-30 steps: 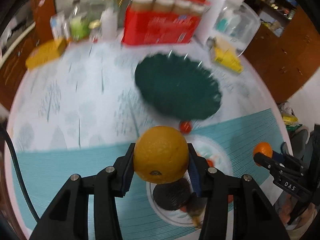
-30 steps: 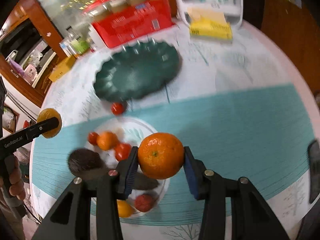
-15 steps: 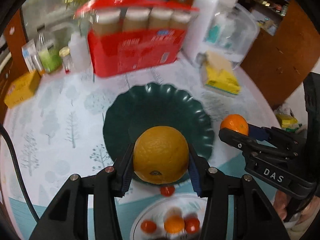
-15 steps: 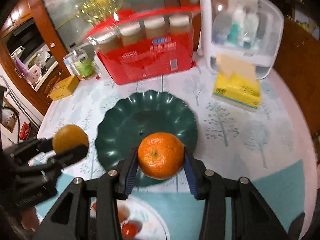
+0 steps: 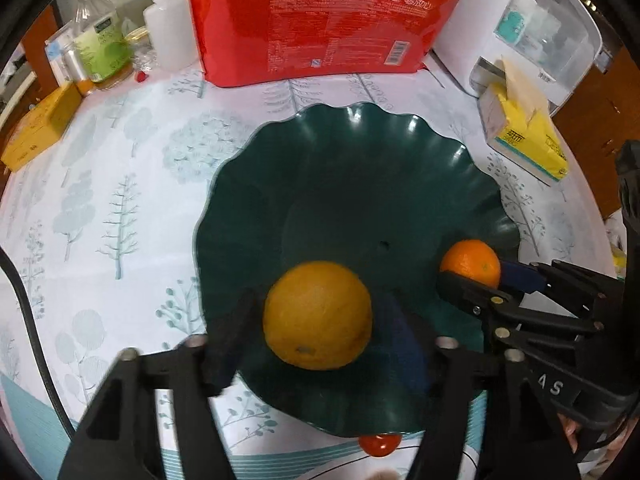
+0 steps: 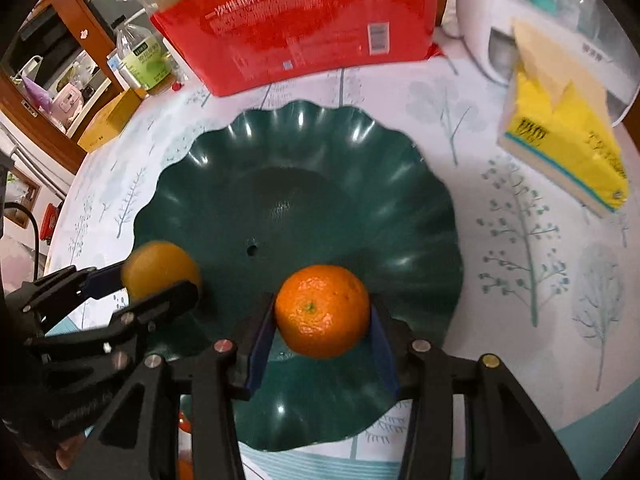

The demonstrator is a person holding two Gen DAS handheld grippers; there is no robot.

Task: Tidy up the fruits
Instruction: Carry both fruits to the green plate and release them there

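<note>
**Two citrus at the plate, one let go**

Both grippers side by side, pointed down at the near half of the green plate point(image 5: 360, 184). In the left gripper point(image 5: 316, 308), jaws just spread apart, with the orange point(image 5: 318, 320) between them yet clear of both pads: let go, by the look of it, so as to land in the dish rather than on the cloth point(image 5: 120, 184). Hard to say, through the blur on fruit and fingers, whether already resting on the plate or dropping the last bit.

In the right gripper point(image 6: 322, 314), pads clamped on either side of the mandarin point(image 6: 322, 310), stem end facing the camera, over the plate's near right part. Probably kept in the grip to be set down beside the orange and not on top of it. Judged as the placing step: gathering the round fruit into one dish, apart from the tomato point(image 5: 378, 444) lying just beside the plate's near rim.

Readable on the red pack point(image 5: 320, 20) behind the plate: 一次性纸杯, meaning disposable paper cups, plus a barcode and fine print too small to read. On the right gripper's body, seen from the left wrist, white letters "A S", with the start cut off. On the yellow tissue pack point(image 5: 528, 144) to the right, dark characters, not legible. On the bottle point(image 5: 104, 48) at far left, a green label with writing too small to make out
</note>
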